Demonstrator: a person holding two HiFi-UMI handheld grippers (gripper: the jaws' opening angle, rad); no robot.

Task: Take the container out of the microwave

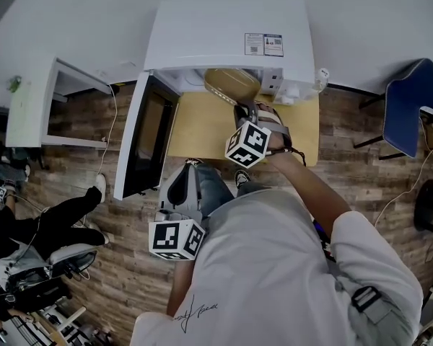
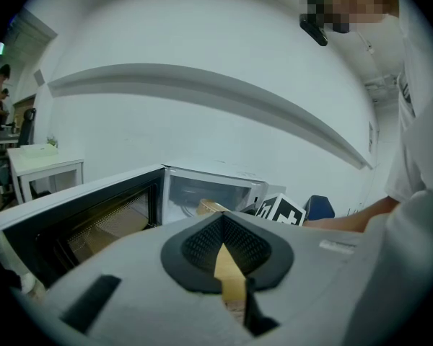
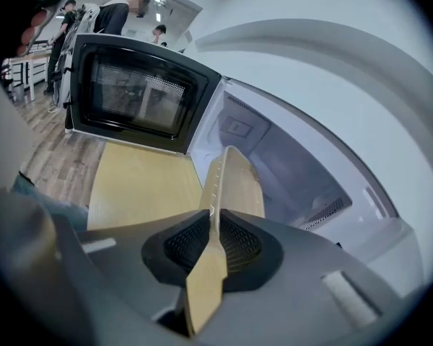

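Note:
The white microwave point(image 1: 227, 38) stands at the back of a small tan table point(image 1: 202, 132), its door point(image 1: 148, 135) swung open to the left. A tan container point(image 1: 231, 85) sits tilted in the oven's mouth. My right gripper point(image 1: 244, 110) is shut on its near rim. In the right gripper view the container point(image 3: 238, 182) runs edge-on out from between the pads point(image 3: 234, 244), with the white cavity point(image 3: 289, 171) behind it. My left gripper point(image 1: 191, 166) hangs back near the person's body at the table's front edge, jaws together and holding nothing; its own view looks at the microwave point(image 2: 202, 193) and the container point(image 2: 211, 207).
A white desk point(image 1: 32, 103) stands to the left and a blue chair point(image 1: 411, 103) to the right. A seated person's legs point(image 1: 43, 229) are at the lower left. Several people point(image 3: 119, 13) stand beyond the open door point(image 3: 133, 96). The floor is wood plank.

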